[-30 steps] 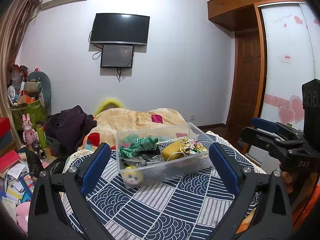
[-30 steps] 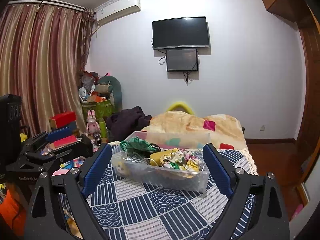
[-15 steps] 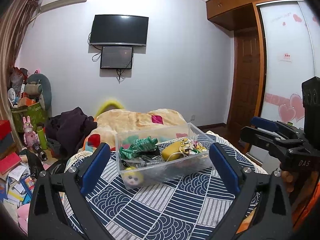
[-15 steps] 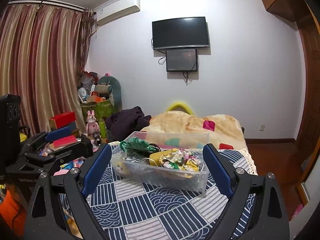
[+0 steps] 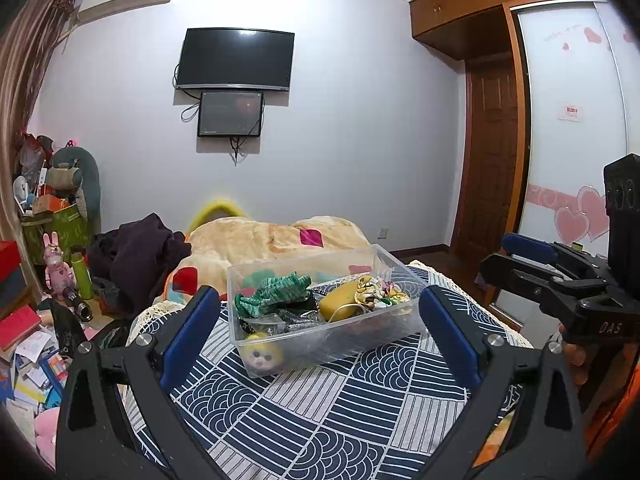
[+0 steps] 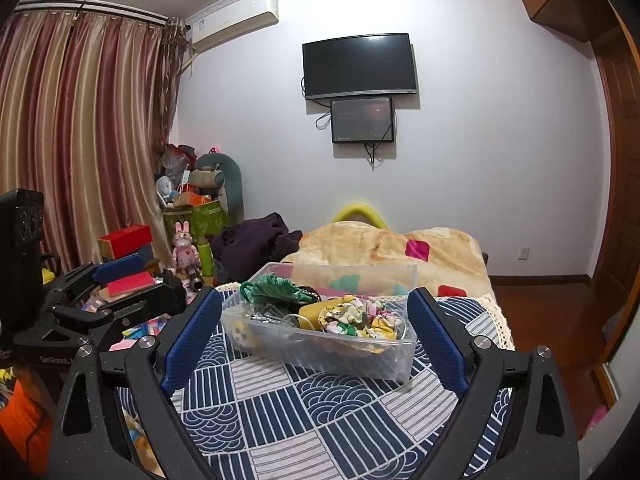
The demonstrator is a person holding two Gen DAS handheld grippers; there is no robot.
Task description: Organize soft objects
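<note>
I hold both grippers, left [image 5: 320,328] and right [image 6: 314,326], spread wide and empty; the bin [image 5: 340,344] sits ahead between each one's fingers.

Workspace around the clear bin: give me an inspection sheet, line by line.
Surface: bed with a navy and white patterned cover.
Job's things: clear plastic bin holding a green knitted piece, a yellow pouch, floral fabric and a small yellow doll face.
Clutter: dark clothes and a beige blanket behind the bin; boxes, books and a pink rabbit figure on the floor.
Grippers: left gripper and right gripper both open, holding nothing, short of the bin.
Cables: loose cords below the wall screens.
Surroundings: wall TV, curtains, wooden door.
</note>
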